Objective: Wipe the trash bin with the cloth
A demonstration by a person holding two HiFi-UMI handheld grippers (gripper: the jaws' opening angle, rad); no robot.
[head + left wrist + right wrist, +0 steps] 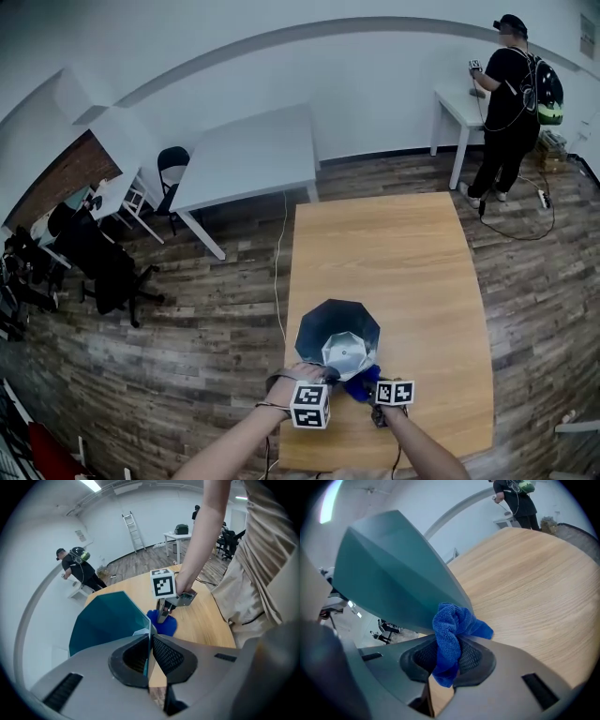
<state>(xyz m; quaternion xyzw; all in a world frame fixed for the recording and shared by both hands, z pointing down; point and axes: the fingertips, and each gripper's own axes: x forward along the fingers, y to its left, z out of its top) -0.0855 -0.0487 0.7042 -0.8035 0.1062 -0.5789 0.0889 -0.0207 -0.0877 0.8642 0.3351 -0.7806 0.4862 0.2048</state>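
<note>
Low in the frame on the bench (403, 253), the left tool (150, 641) pinches the bin (323, 326) by its thin rim and the right tool (449, 656) clamps the cloth (452, 627) at its wall, so a hard wipe could pull the rim free.

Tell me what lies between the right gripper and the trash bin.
The blue cloth, clamped in the right gripper, is bunched at the lower side of the teal trash bin; the right gripper view shows it.

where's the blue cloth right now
The blue cloth is clamped in the right gripper, at the lower right side of the trash bin in the head view, near the front edge of the wooden table.
</note>
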